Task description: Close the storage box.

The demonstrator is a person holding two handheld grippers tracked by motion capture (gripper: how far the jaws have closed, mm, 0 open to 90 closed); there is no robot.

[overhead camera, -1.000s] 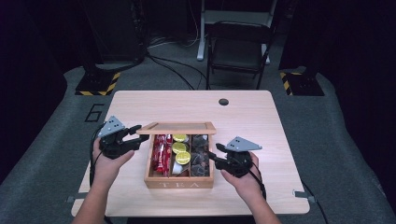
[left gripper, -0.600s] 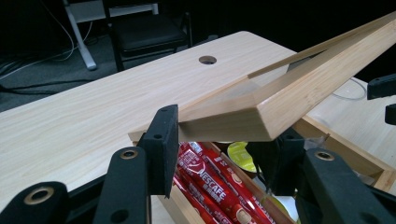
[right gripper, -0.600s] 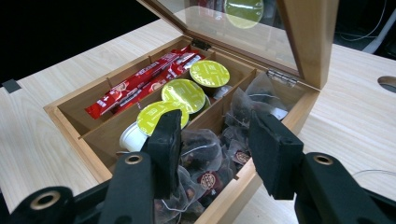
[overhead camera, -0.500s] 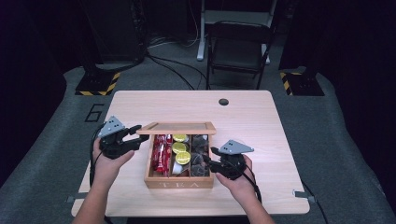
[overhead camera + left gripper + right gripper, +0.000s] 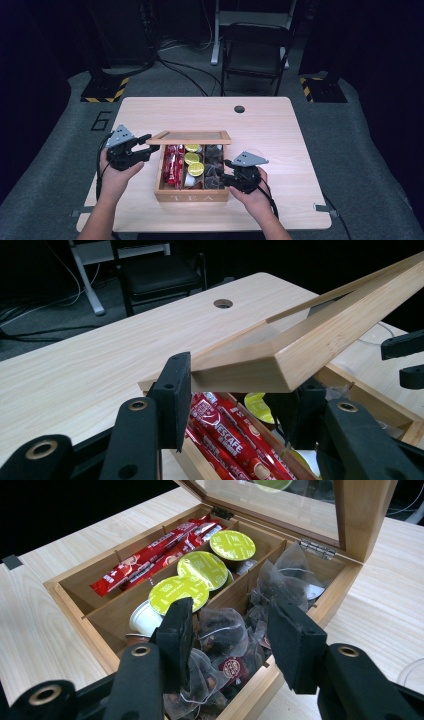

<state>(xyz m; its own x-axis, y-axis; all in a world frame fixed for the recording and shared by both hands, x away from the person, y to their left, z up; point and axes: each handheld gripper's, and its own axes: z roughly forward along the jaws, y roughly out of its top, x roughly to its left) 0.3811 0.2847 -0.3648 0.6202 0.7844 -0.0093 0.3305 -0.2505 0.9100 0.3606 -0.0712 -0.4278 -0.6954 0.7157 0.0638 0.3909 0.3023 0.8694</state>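
Since the earlier frame the right gripper (image 5: 227,635) has edged nearer the tea bags (image 5: 220,645), jaws apart around one, not visibly pinching it. Left gripper (image 5: 235,390) clamps the raised lid (image 5: 300,347) of the tea box (image 5: 192,192) at mid-table.

My left claw (image 5: 235,390) is clamped on the corner of the glass-paned wooden lid (image 5: 320,335) of the light wooden tea box (image 5: 192,192), holding it raised and tilted back on its hinges. The box sits near the front edge of the bench, roughly midway between the side edges, with "TEA" on its front wall. My right claw (image 5: 230,630) hangs over the right-hand compartment, jaws apart around the clear pyramid tea bags (image 5: 225,630) of dark leaves piled there; whether the pads touch them I cannot tell.
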